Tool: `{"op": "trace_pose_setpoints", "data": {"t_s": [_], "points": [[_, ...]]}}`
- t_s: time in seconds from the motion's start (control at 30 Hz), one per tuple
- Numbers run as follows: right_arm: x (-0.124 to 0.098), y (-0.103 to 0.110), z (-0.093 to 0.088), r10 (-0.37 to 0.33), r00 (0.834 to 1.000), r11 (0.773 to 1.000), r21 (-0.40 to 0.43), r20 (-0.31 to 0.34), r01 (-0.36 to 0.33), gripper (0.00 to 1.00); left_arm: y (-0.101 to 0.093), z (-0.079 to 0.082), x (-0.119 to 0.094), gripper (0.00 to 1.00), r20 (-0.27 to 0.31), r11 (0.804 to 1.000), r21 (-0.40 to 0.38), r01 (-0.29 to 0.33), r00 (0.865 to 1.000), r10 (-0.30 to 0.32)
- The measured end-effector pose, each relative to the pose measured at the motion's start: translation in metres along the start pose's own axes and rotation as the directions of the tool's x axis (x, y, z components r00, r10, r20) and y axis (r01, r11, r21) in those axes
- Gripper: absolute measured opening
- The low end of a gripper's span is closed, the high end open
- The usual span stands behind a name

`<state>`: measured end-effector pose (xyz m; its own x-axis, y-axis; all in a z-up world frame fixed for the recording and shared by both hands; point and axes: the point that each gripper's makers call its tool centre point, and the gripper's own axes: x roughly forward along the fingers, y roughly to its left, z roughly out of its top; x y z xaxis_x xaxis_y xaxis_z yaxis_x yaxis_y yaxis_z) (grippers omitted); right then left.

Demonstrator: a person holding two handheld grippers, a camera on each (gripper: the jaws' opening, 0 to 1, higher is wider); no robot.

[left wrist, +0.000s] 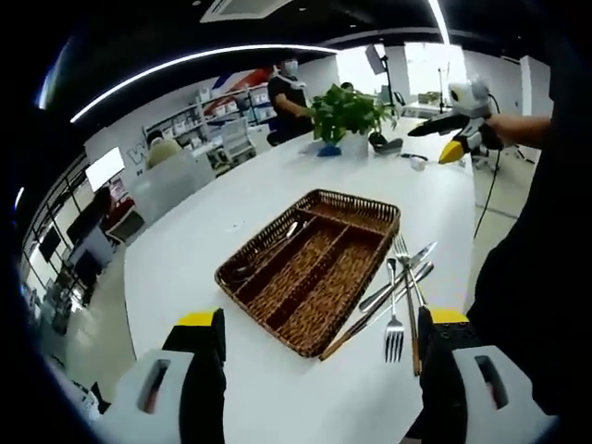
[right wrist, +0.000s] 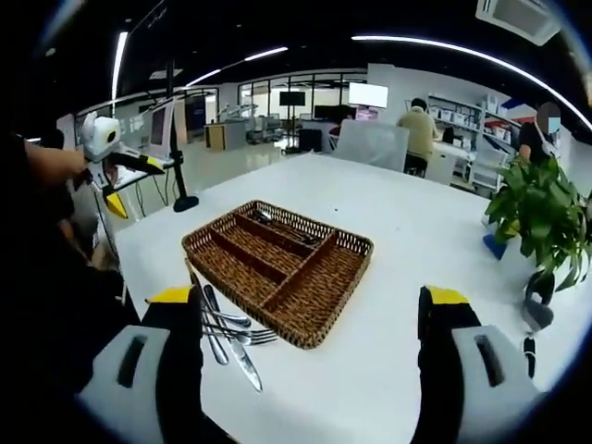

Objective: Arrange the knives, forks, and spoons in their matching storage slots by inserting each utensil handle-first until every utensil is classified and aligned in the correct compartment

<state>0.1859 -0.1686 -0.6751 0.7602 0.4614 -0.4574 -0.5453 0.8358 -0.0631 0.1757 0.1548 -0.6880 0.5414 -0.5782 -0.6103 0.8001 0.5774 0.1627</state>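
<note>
Forks (left wrist: 395,305) and knives (left wrist: 393,289) lie along the basket's (left wrist: 277,310) long side

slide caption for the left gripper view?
Open left gripper faces a brown wicker cutlery tray on a white table, loose metal forks and knives beside it.

Bright, even indoor light from long ceiling strip lamps (left wrist: 185,63) curving overhead (bent by the fisheye). Window daylight blown out to white beyond the potted plant (left wrist: 348,113). White table (left wrist: 185,268) near glare level, little surface detail. Soft, short shadows under the wicker tray (left wrist: 310,268) and beside the cutlery (left wrist: 400,296) next to it. Tray weave sharp in both views; background shelves past the tray soft and smeared. Straight lines bowed toward the edges. Gripper bodies at the bottom slightly blurred.
</note>
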Motion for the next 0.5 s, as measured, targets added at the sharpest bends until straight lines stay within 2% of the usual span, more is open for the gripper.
{"op": "trace_pose_setpoints", "data": {"t_s": [0.33, 0.5], "points": [[-0.004, -0.005, -0.004, -0.023, 1.0, 0.999, 0.023, -0.005, 0.023, 0.99, -0.01, -0.009, 0.019, 0.79, -0.053, 0.993, 0.084, 0.085, 0.995, -0.08], [-0.003, -0.002, -0.006, -0.018, 1.0, 0.999, 0.029, -0.007, 0.018, 0.99, -0.014, -0.025, 0.03, 0.78, -0.096, 0.987, 0.126, 0.103, 0.991, -0.091]]}}
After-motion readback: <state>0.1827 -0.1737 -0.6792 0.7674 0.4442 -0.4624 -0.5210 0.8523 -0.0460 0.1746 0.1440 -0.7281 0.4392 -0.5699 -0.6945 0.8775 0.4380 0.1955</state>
